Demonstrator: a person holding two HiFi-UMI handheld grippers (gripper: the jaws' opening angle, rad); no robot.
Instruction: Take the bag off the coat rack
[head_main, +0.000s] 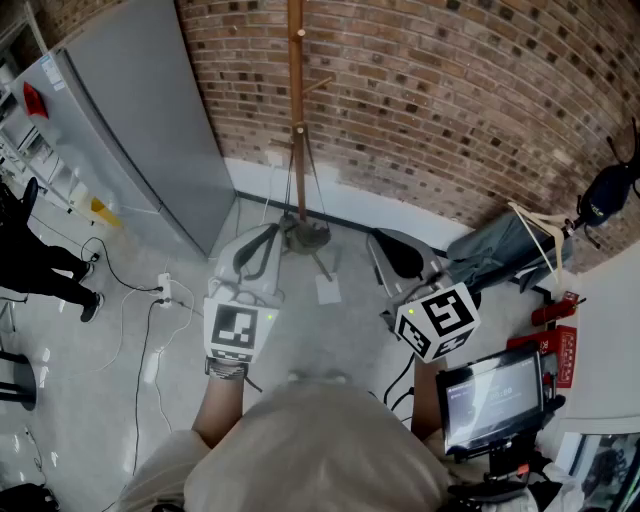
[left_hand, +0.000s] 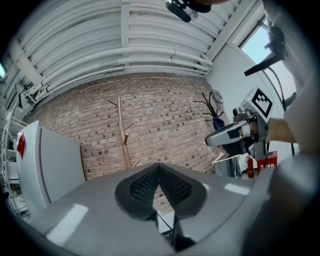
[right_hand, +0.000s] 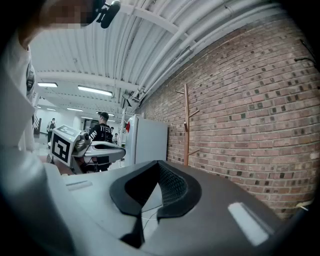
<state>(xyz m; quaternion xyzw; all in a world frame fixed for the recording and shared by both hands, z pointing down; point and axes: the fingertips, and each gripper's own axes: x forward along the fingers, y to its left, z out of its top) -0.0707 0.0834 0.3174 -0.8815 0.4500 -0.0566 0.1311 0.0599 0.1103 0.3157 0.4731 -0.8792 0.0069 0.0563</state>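
- Left gripper view gives us the nearest thing: our left gripper (left_hand: 159, 169), its black ribbed jaws pressed together with nothing between them; our right gripper (right_hand: 159, 166) is likewise closed and empty
- Beyond both we see a bare wooden pole coat rack (head_main: 296, 110) against the red brick wall (head_main: 450, 90); a tall pale grey cabinet (head_main: 140, 130) stands left of it
- Farthest right, the dark rounded bag (head_main: 603, 195) hangs on a black branched coat rack (head_main: 625, 157), well apart from both grippers

head view: overhead, steeply down | both gripper views: level, toward brick wall (left_hand: 165, 115) | shared: coat rack (head_main: 296, 120)
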